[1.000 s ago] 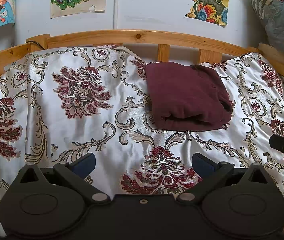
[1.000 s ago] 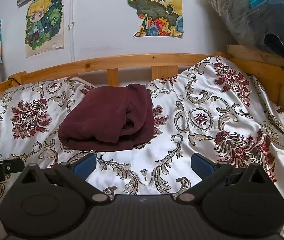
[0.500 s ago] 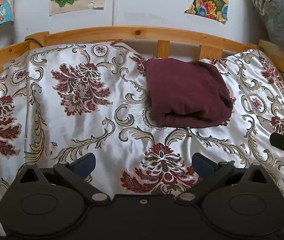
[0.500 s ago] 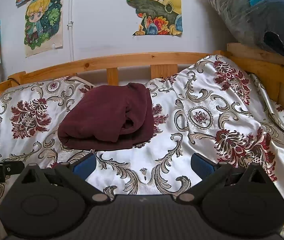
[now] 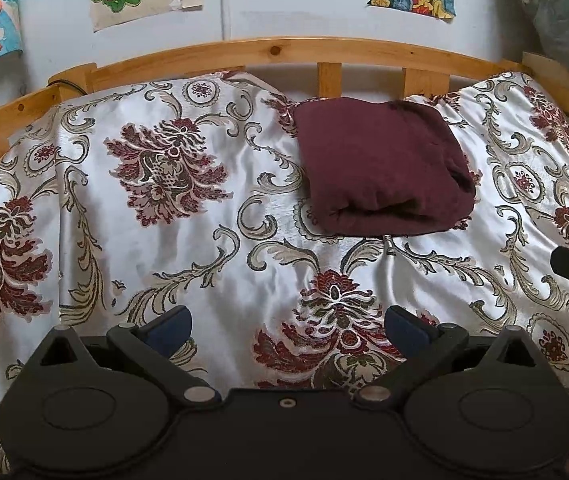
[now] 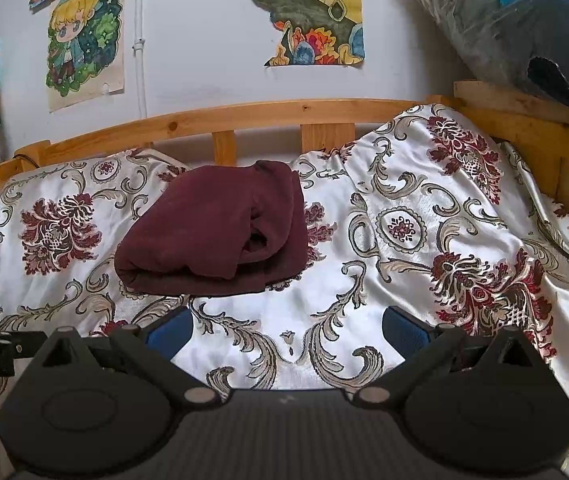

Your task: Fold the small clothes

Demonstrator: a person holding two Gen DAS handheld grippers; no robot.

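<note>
Both wrist cameras are sitting low over the bedspread (image 5: 204,248), facing 12 o'clock toward the wooden rail (image 5: 284,50) and postered wall. The left view is framing the folded maroon garment (image 5: 380,168) near 1 o'clock, the right view near 11 o'clock (image 6: 212,232); both are sharing it, well ahead.
</note>
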